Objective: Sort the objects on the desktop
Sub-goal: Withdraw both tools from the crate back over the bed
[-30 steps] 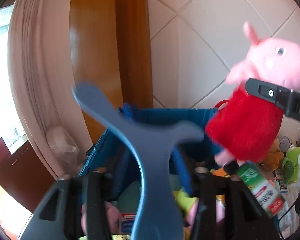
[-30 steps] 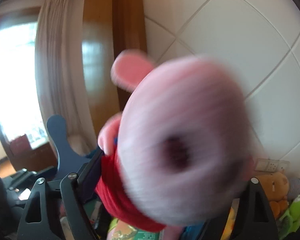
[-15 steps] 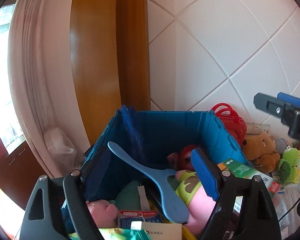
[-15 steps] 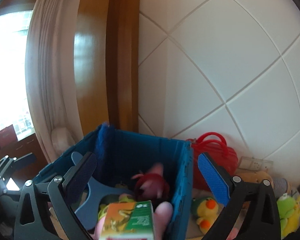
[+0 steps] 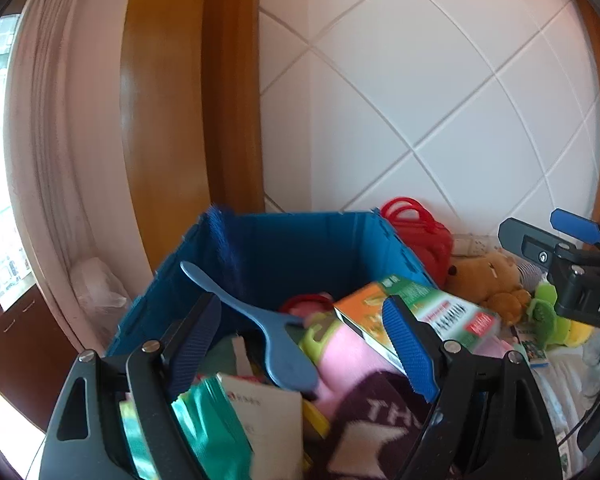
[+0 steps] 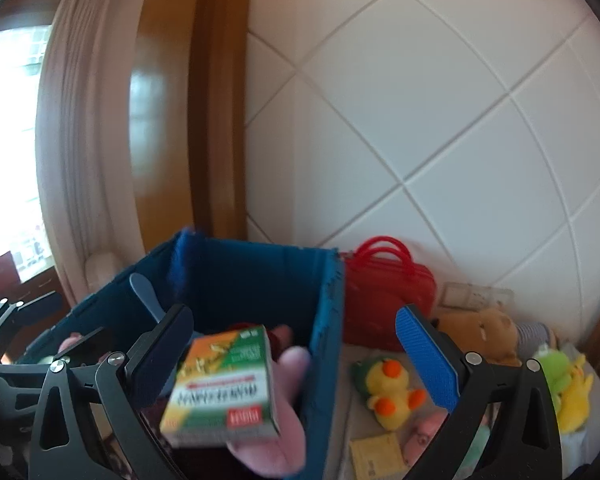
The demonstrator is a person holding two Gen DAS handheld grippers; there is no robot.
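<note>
Both the left gripper [image 5: 304, 348] and right gripper [image 6: 300, 356], jaws just spread and released, hang above the blue crate [image 5: 300, 240] now holding the dropped toys.

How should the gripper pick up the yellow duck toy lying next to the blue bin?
Probably squeeze the yellow duck toy across its round soft body, coming down from above. It lies flat in the open right of the blue bin, and its orange feet look too small to pinch. The right gripper is open and empty.

We see a teal-blue crate [image 6: 328, 312], a slate-blue hanger [image 5: 268, 332], an orange-and-green carton [image 6: 228, 384] with a red label, a red handbag [image 6: 388, 284], a yellow duck [image 6: 392, 388] with orange feet, and white diagonal-gridded wall tiles [image 6: 440, 100].
</note>
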